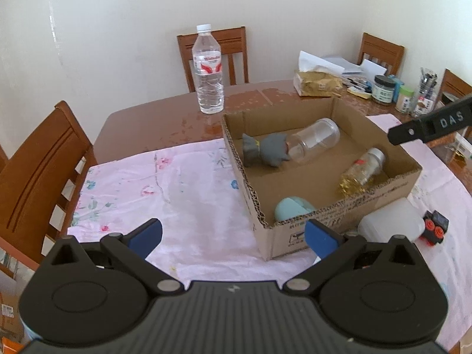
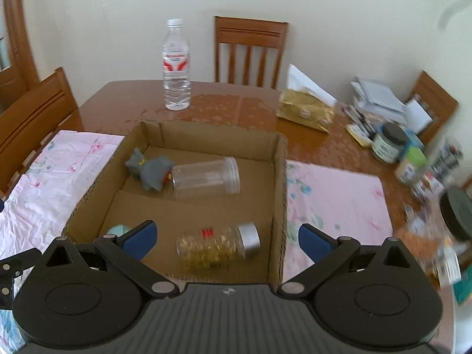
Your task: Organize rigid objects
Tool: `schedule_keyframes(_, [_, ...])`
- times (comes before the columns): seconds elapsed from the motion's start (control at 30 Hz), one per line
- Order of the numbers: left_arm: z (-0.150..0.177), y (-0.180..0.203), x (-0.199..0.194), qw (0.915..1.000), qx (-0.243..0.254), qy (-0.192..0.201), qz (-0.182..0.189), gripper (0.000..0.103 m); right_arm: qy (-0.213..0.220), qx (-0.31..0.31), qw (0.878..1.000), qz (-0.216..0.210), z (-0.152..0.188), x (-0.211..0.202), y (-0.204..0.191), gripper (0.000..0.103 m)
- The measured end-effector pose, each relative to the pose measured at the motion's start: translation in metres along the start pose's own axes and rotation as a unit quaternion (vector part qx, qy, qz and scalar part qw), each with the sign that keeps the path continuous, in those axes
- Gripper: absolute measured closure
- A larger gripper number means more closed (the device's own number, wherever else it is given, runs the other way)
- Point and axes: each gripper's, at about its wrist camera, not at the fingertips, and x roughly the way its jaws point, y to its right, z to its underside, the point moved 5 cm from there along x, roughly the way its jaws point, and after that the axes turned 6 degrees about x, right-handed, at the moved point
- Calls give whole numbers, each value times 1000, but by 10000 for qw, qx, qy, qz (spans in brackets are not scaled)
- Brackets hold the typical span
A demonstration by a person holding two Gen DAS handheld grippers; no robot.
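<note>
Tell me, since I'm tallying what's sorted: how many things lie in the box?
4. A grey toy and a clear jar at the far side, a gold-filled jar near the right wall, a teal thing in the near left corner. More may hide behind the near wall.

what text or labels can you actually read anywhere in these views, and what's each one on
"DAS": white letters on the right gripper's black finger, left wrist view.
Water bottle: red and white label, brand too blurred to read.
Cardboard box: print on its front wall, too small to read.
Gold jar: red mark, unreadable.
Dark-lidded jar: label too small to read.
</note>
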Motion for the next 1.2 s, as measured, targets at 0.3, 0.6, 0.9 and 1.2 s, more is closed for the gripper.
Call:
schedule_keyframes(0.3, [16,7,0,9984,349,7,442,1,-160,735,9949,669,61,-23,7,0])
schedule_keyframes(0.6, [38,17,-1,9957,440,-200,795,1,-689,921,9892,908,112,-10,2,0])
schedule_keyframes(0.9, [53,27,-5,9968,149,-519,585,1,-1021,506,9921,516,127,20,-10,0])
schedule_keyframes(1.2, [54,55,-4,9970,-84,-699,333,1,-995,-204,9948,-34,141,5,-9,0])
